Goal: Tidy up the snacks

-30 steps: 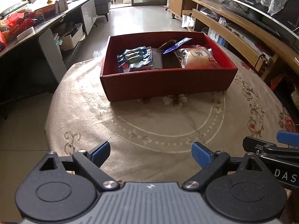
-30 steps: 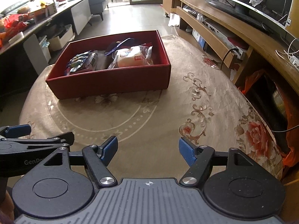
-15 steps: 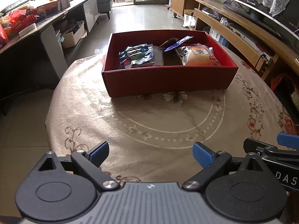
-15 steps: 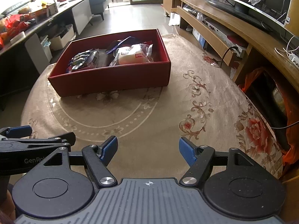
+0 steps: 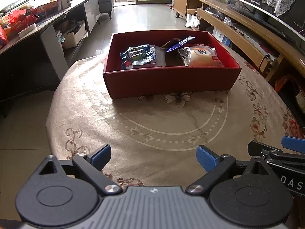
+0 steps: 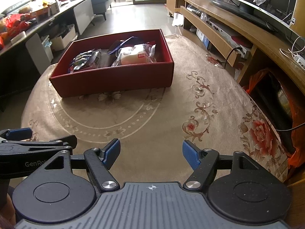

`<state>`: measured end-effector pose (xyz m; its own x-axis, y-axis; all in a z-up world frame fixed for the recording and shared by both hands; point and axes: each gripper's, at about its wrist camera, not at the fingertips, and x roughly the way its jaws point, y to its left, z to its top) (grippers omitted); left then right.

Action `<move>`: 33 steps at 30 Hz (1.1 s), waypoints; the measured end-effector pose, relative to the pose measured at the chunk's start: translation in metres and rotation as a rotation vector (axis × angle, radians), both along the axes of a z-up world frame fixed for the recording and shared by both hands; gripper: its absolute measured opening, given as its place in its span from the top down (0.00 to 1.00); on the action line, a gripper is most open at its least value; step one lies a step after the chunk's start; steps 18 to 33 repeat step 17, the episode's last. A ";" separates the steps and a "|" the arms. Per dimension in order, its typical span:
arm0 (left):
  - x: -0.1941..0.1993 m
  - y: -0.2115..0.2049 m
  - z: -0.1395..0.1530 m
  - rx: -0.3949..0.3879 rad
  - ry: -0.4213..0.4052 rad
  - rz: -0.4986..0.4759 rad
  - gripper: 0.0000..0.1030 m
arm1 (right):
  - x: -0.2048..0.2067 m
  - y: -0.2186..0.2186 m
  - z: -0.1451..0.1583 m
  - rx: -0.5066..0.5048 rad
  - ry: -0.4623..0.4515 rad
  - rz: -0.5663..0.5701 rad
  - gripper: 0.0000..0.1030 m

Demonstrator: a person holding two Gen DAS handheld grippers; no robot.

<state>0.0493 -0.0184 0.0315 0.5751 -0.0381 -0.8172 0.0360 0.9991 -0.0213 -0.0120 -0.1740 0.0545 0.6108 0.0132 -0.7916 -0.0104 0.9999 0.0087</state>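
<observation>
A red open box point(image 5: 171, 80) point(image 6: 114, 79) stands on the far part of the round table. Inside lie a blue-silver snack bag point(image 5: 138, 56) point(image 6: 83, 60), a clear-wrapped bun point(image 5: 202, 56) point(image 6: 135, 55), a dark packet point(image 5: 171, 60) and a blue wrapper point(image 5: 181, 43). My left gripper point(image 5: 153, 157) is open and empty over the near table edge, well short of the box. My right gripper point(image 6: 151, 153) is open and empty beside it on the right. Each gripper shows at the edge of the other's view.
The table has a beige flowered cloth point(image 5: 171, 124) point(image 6: 190, 105). A dark cluttered counter point(image 5: 38, 24) runs along the left, a long wooden TV bench point(image 6: 238, 28) along the right. An orange bag point(image 6: 257, 80) sits low on the right. Tiled floor point(image 5: 144, 17) lies beyond.
Both grippers have drawn back a little from the box and risen slightly. The box and its snacks have not moved. Both stay open.
</observation>
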 end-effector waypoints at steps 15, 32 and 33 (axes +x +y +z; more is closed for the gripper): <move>-0.002 -0.001 0.001 0.008 -0.016 0.003 0.07 | -0.001 -0.001 0.001 0.006 -0.003 -0.001 0.25; -0.002 -0.001 0.001 0.008 -0.017 0.003 0.06 | -0.001 -0.001 0.002 0.007 -0.003 -0.001 0.25; -0.002 -0.001 0.001 0.008 -0.017 0.003 0.06 | -0.001 -0.001 0.002 0.007 -0.003 -0.001 0.25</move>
